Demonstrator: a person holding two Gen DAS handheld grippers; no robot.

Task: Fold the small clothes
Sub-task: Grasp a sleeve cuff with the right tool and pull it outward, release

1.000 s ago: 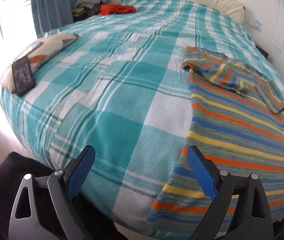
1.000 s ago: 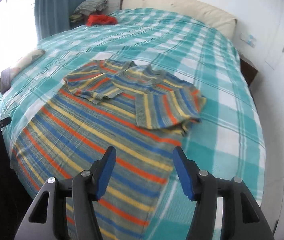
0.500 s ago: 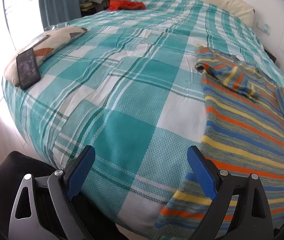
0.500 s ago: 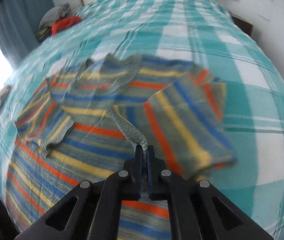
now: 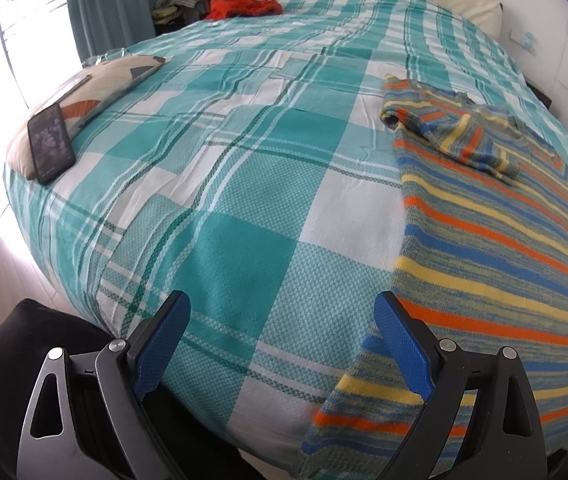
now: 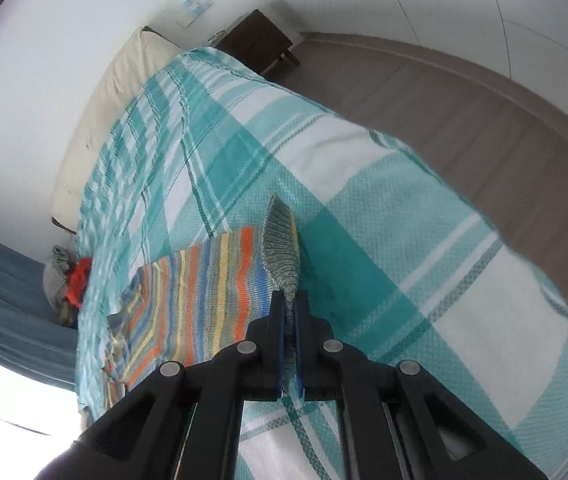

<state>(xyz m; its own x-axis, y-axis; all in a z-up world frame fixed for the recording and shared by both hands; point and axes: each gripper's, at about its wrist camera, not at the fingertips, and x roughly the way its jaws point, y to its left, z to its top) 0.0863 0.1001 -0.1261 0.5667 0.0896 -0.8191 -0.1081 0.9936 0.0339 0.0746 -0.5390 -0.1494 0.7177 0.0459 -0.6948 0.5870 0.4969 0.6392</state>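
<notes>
Near the bed's (image 5: 244,208) right edge lay the striped sweater (image 5: 496,248); right gripper (image 6: 291,304) was pinching its grey ribbed cuff (image 6: 282,248), lifted clear; left gripper (image 5: 284,344) stood spread over the foot edge, empty

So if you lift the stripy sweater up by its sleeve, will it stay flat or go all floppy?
Probably floppy: the stripy sweater drapes limply over the bed edge. The cuff bunches where the right gripper pinches it, so it likely sags. The knit probably won't slip.
</notes>
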